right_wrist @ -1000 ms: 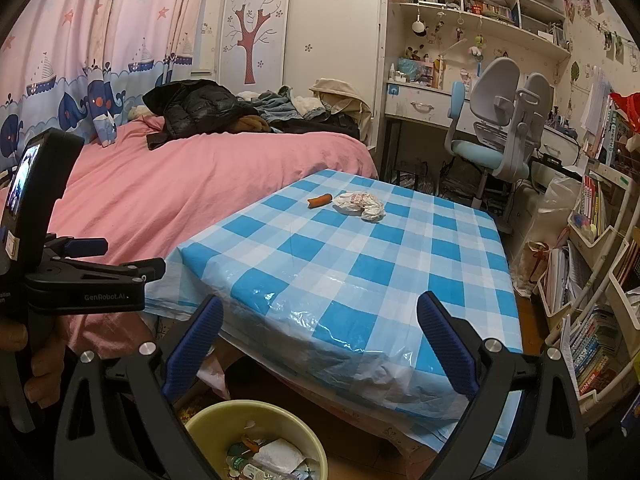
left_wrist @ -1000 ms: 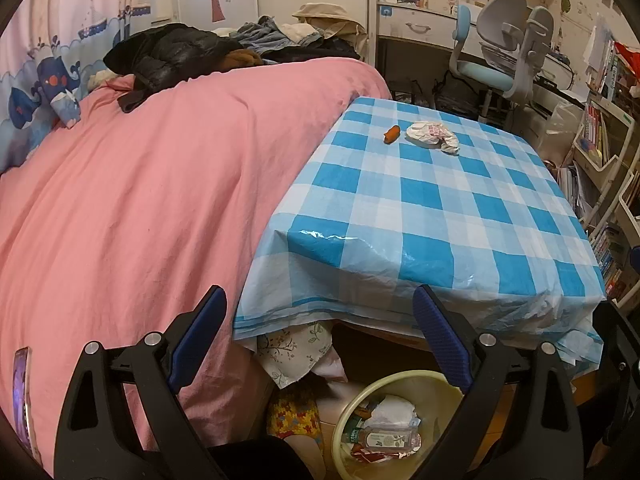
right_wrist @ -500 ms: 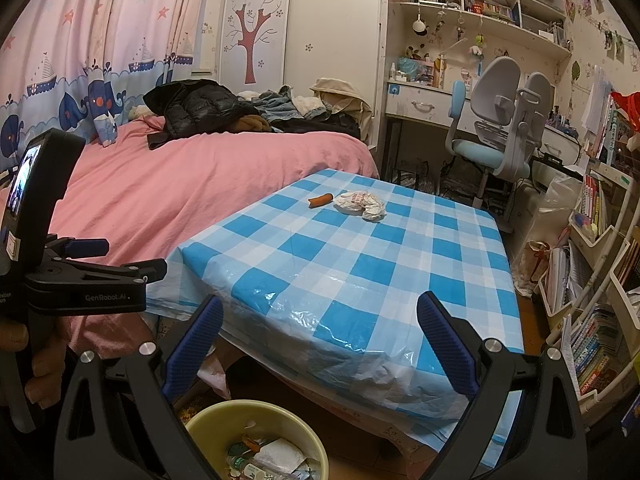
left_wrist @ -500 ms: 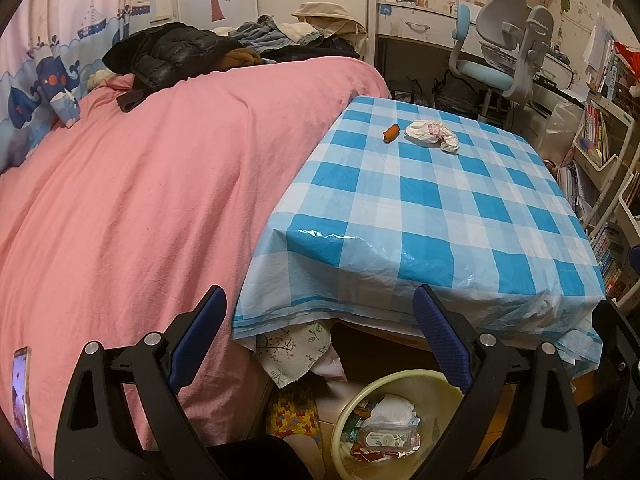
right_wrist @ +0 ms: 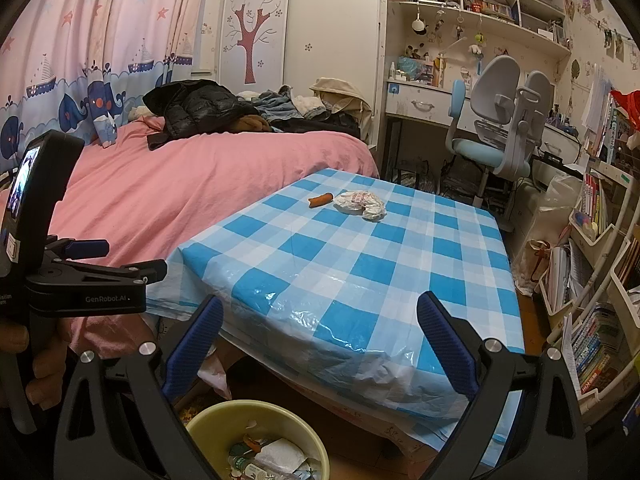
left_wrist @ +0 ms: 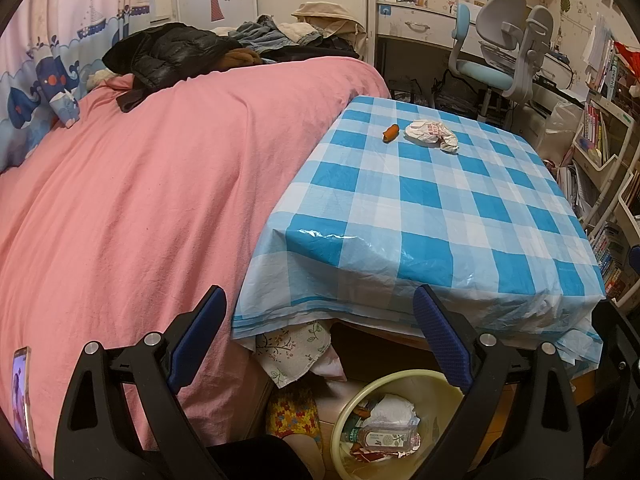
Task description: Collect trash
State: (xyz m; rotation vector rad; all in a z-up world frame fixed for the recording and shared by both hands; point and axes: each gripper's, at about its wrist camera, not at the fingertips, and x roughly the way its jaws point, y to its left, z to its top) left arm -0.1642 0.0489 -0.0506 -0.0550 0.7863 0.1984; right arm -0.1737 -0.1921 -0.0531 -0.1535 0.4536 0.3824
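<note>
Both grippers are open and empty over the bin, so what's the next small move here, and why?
Probably reach the right gripper forward across the checked tablecloth toward the crumpled white wrapper. It and the small orange piece beside it are the only loose items left on the table, at its far end, while the yellow bin below already holds trash.

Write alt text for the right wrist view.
Open right tongs hover above a yellow bin holding trash, facing a blue checked table where a wrapper and an orange scrap lie at the far end. A pink bed sits beside it.
</note>
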